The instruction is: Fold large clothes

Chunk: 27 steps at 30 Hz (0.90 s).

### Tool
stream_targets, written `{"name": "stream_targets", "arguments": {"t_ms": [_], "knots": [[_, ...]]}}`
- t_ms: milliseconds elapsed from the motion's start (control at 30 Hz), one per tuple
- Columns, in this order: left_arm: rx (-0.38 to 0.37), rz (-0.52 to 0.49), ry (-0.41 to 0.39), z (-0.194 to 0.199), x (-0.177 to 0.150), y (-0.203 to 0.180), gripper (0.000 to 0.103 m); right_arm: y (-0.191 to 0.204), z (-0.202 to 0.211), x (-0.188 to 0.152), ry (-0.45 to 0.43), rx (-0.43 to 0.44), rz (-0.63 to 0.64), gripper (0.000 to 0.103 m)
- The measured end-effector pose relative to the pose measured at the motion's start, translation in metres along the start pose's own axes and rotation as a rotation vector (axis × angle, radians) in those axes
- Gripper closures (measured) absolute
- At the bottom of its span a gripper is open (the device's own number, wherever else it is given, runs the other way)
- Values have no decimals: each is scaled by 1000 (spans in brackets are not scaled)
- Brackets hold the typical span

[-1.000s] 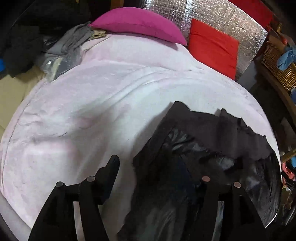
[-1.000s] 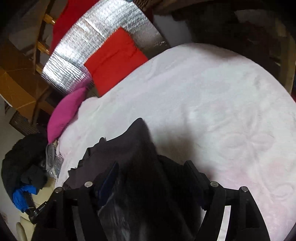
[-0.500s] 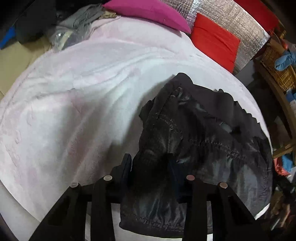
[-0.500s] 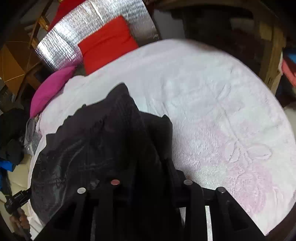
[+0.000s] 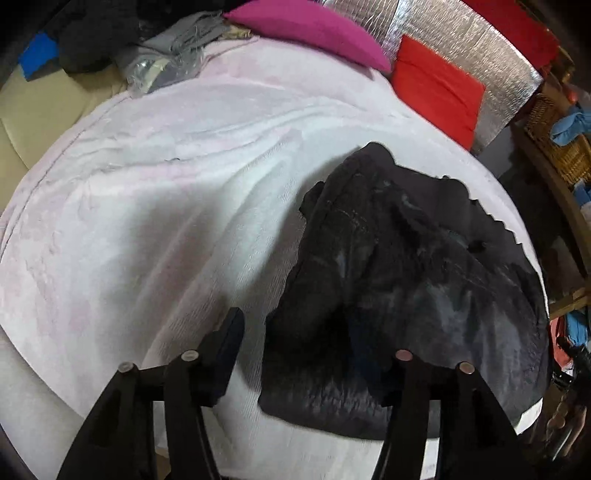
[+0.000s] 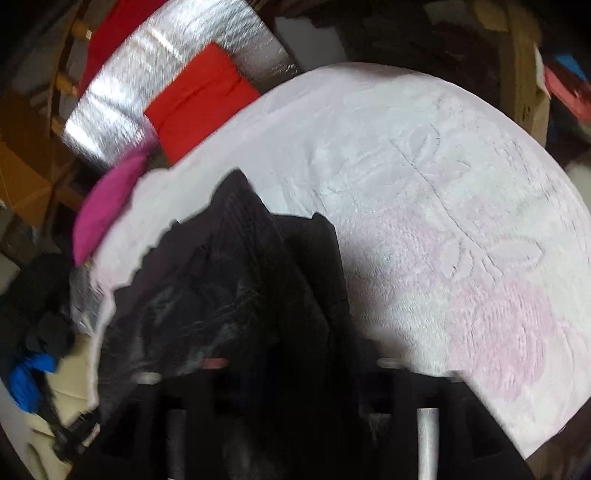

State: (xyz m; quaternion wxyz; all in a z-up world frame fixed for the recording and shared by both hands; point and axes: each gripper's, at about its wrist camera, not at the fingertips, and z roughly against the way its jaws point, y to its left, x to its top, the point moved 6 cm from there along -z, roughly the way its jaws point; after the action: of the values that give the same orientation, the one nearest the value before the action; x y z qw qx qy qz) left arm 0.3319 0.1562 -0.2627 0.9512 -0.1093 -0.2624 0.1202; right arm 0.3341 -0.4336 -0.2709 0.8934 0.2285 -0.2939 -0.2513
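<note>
Right, both jaws have just been opening again after a brief close half a second ago. Left gripper (image 5: 295,354) now stands spread: its left finger (image 5: 225,343) sits over bare blanket, well clear of cloth, and the right one is lost against the black jacket (image 5: 406,295), so the near-left hem corner lies between the fingers but nothing presses on it. Reads as a release.

Right gripper (image 6: 295,373) is harder to call. That view is motion-blurred and the jacket (image 6: 236,295) fills the gap between the fingers, black on black. Jaws look spread wide, probably let go too, but I cannot tell for sure whether cloth is caught on a pad.

Jacket position: lying on the pink floral blanket (image 5: 147,221) that covers the bed, toward the right edge in the left wrist view, bunched into a compact shiny heap with a zipper edge showing along its far side. Compared with a second ago it sits further from the left camera and more gathered on itself; the near part that filled the frame bottom is now laid down flat on the blanket.

Meaning for the task: one fold pass looks laid and dropped. Heap is still lumpy, not a neat rectangle, so I'd judge folding about midway. Next grab likely needs a fresh edge, probably the far collar side.

Background only: magenta cushion (image 5: 306,29), red cushion (image 5: 436,85), silver foil panel (image 5: 461,37) at the head end.
</note>
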Motion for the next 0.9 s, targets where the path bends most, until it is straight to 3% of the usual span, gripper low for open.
{"name": "stream_targets", "arguments": {"t_ms": [133, 300, 433, 500, 533, 567, 700, 767, 900], "knots": [[-31, 10, -25, 14, -9, 9, 33, -6, 9, -10, -18, -2, -15, 27], [-73, 75, 42, 5, -22, 24, 33, -26, 0, -20, 57, 10, -70, 27], [-98, 55, 61, -1, -26, 18, 38, -35, -18, -31, 132, 36, -104, 27], [-125, 46, 67, -4, -27, 13, 58, -33, -19, -30, 122, 62, -99, 34], [-133, 43, 63, -3, -28, 11, 63, -29, -17, -30, 116, 83, -80, 43], [-128, 32, 47, 0, -27, 9, 67, -23, -16, -30, 107, 104, -60, 64], [-69, -32, 34, -1, -29, 5, 67, 2, 0, -29, -1, 32, 109, 67], [-51, -42, 56, -5, -32, 6, 65, -5, -17, -38, 67, -53, 130, 67], [-55, -23, 56, -4, -32, 8, 60, -13, -18, -37, 90, -6, 60, 65]]}}
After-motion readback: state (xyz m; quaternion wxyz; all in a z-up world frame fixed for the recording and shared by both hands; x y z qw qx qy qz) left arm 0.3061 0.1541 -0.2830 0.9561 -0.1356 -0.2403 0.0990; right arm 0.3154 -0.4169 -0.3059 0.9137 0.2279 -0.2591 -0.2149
